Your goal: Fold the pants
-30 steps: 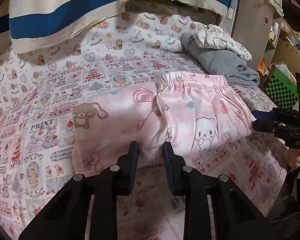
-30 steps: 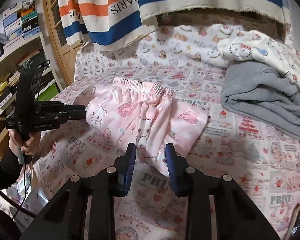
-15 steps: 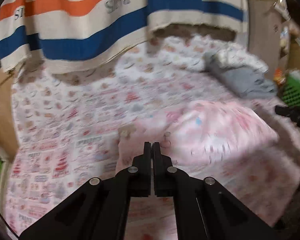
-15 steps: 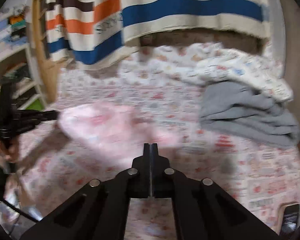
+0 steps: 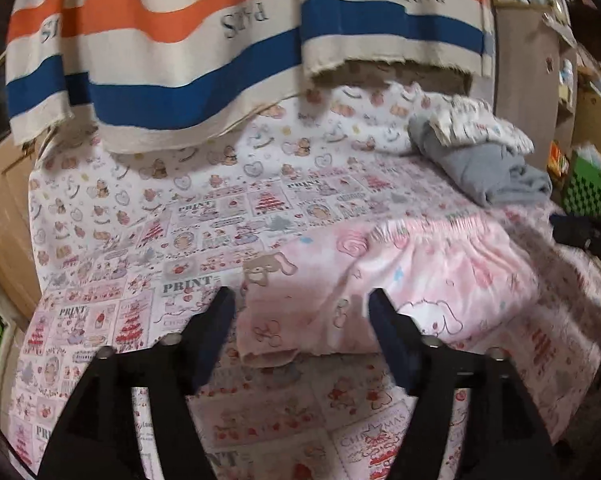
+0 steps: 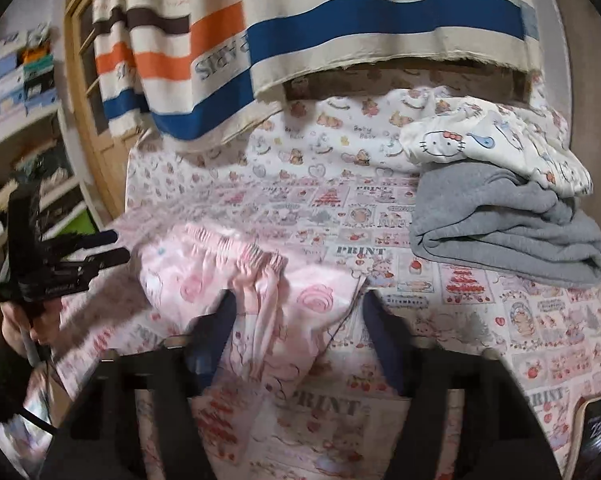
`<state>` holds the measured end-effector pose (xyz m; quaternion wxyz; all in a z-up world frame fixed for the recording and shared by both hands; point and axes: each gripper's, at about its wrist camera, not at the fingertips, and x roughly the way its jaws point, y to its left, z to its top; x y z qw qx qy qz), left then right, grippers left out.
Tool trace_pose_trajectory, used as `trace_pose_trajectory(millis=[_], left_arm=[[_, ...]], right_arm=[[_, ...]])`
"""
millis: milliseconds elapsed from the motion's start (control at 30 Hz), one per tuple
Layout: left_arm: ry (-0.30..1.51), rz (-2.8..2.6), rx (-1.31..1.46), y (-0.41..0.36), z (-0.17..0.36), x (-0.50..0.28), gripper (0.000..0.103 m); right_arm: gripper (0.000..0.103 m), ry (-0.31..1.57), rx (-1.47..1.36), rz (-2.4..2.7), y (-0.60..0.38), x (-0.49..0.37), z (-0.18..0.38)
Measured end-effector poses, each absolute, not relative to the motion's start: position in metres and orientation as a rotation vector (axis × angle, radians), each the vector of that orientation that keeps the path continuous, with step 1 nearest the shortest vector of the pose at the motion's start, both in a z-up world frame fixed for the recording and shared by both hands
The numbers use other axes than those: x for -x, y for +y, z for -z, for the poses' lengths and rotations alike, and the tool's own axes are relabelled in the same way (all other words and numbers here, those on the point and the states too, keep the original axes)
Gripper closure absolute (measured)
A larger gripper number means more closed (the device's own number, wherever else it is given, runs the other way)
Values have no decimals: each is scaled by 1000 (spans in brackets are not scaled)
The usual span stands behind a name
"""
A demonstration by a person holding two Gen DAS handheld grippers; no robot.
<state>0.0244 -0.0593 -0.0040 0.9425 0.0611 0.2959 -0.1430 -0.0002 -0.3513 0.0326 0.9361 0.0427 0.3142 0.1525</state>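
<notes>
Pink cartoon-print pants point(image 5: 412, 280) lie folded on the patterned bed sheet point(image 5: 204, 224), elastic waistband toward the back. My left gripper point(image 5: 302, 304) is open and empty, just above the near folded edge of the pants. In the right wrist view the pants point(image 6: 260, 292) lie under and ahead of my right gripper point(image 6: 296, 308), which is open and empty. The left gripper point(image 6: 104, 246) shows at the left of that view, open, held by a hand. The right gripper's dark tip shows at the right edge of the left wrist view point(image 5: 580, 232).
A folded grey garment point(image 6: 508, 224) with a white Hello Kitty garment point(image 6: 492, 148) on top sits at the back right of the bed. A striped blanket point(image 6: 340, 32) hangs behind. Shelves point(image 6: 16, 92) stand left; a green crate point(image 5: 592, 192) stands right. A phone point(image 6: 596, 428) lies at the near right.
Both grippers were part open a second ago, shut half a second ago, and now stand wide open. Both have pulled back and up from the pants, which stay folded on the bed.
</notes>
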Motion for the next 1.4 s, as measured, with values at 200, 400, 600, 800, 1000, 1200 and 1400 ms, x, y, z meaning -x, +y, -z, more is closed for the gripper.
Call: trace_pose_trajectory(millis=[200, 400, 600, 800, 1000, 1200, 1400], left_arm=[[707, 286, -24, -39, 21, -42, 13], [842, 486, 207, -32, 37, -67, 13], [880, 536, 303, -39, 44, -88, 14], [874, 643, 361, -52, 47, -93, 32], [880, 540, 206, -74, 42, -95, 42], [810, 438, 8, -93, 41, -77, 86], [717, 411, -41, -94, 26, -53, 87]], right_arm=[[34, 777, -172, -272, -358, -16, -1], [30, 828, -243, -290, -355, -30, 14], [25, 854, -362, -430, -350, -40, 18], [25, 838, -386, -469, -342, -46, 21], [24, 841, -271, -417, -323, -56, 19], [81, 866, -115, -340, -299, -56, 18], [88, 779, -52, -344, -291, -42, 2]])
